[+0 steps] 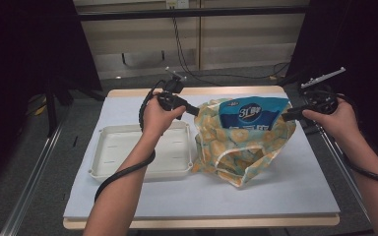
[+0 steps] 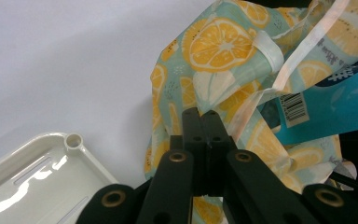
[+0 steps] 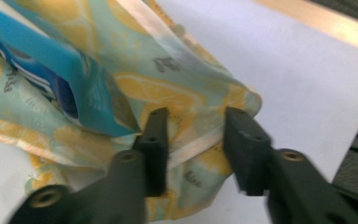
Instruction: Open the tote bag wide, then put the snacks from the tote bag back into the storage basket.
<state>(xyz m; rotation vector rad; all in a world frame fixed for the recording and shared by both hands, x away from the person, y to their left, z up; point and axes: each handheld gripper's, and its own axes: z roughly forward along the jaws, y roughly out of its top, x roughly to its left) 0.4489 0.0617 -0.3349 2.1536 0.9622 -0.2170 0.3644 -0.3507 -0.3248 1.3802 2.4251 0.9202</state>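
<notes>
Black left tongs (image 2: 204, 122) pinch bag (image 2: 223, 56); barcode (image 2: 292, 106) visible | right tongs (image 3: 196, 135) parted

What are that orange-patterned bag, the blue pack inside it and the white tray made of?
The bag looks like thin, soft fabric or coated cloth: it crumples, and a pale sewn-looking tape edges its rim. The blue pack seems glossy plastic film, with printed lettering and a barcode. The tray looks like moulded hard plastic, off-white and shiny, with highlights on its smooth rim.
</notes>
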